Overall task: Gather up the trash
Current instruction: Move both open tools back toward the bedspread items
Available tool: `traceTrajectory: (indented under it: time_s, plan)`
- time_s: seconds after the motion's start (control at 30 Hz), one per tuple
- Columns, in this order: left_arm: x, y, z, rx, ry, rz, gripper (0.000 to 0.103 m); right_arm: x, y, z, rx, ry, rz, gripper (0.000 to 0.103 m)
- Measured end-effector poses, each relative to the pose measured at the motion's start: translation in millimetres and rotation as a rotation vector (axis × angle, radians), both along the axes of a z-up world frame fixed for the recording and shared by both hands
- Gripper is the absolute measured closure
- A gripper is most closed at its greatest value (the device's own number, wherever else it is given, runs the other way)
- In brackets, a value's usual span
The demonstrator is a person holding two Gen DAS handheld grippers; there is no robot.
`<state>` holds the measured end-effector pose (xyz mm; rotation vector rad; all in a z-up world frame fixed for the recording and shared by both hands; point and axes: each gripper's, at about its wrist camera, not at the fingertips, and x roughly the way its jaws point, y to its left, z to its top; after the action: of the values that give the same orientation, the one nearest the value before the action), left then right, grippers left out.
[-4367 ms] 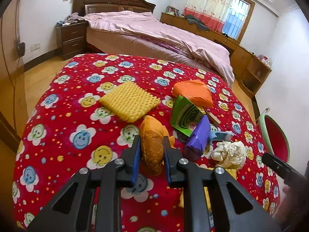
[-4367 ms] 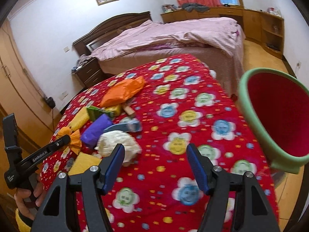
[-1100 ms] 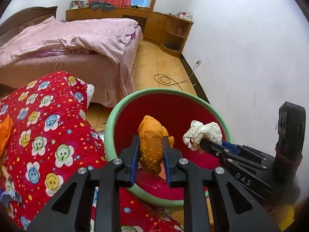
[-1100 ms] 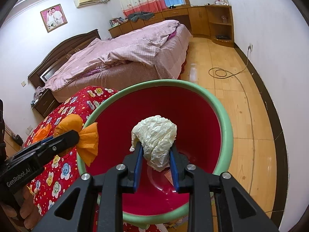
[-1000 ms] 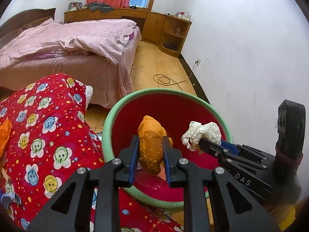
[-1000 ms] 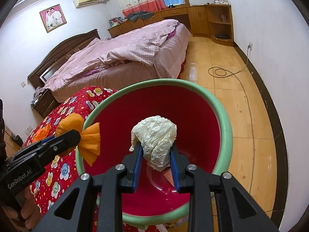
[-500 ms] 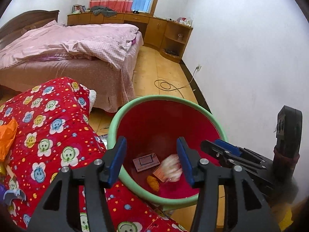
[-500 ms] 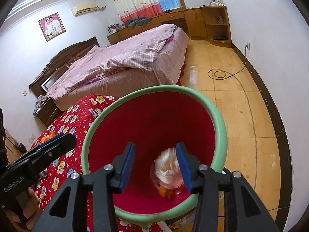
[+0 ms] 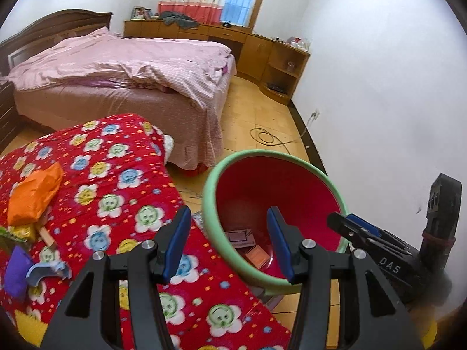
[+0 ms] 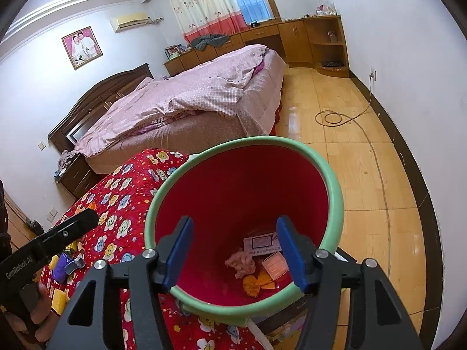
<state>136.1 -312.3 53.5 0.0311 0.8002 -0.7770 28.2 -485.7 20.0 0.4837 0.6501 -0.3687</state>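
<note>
I am holding my left gripper (image 9: 226, 240) over the near rim of the red bin (image 9: 210, 201), jaws standing apart with nothing between them. My right gripper (image 10: 233, 250) is hanging over the bin's mouth, its jaws having just been opening, also empty. The orange wrapper (image 10: 258, 284) and the crumpled paper ball (image 10: 240, 264) are lying on the bin floor beside two small cards. An orange bag (image 9: 33, 194) and a purple packet (image 9: 14, 272) are lying on the red flowered quilt (image 9: 116, 175).
</note>
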Motion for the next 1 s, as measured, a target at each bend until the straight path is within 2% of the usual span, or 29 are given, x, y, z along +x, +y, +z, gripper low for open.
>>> traceTrajectory:
  time_s: [0.37, 0.7, 1.0]
  plan:
    - [1, 54, 11, -0.007, -0.013, 0.083, 0.049, -1, 32, 15, -0.013, -0.004, 0.024, 0.035]
    - [18, 124, 20, -0.022, -0.03, 0.202, 0.049, 12, 77, 28, -0.03, -0.026, 0.084, 0.03]
    - [44, 199, 16, 0.049, -0.052, 0.336, 0.049, 37, 118, 27, -0.017, -0.024, 0.147, 0.029]
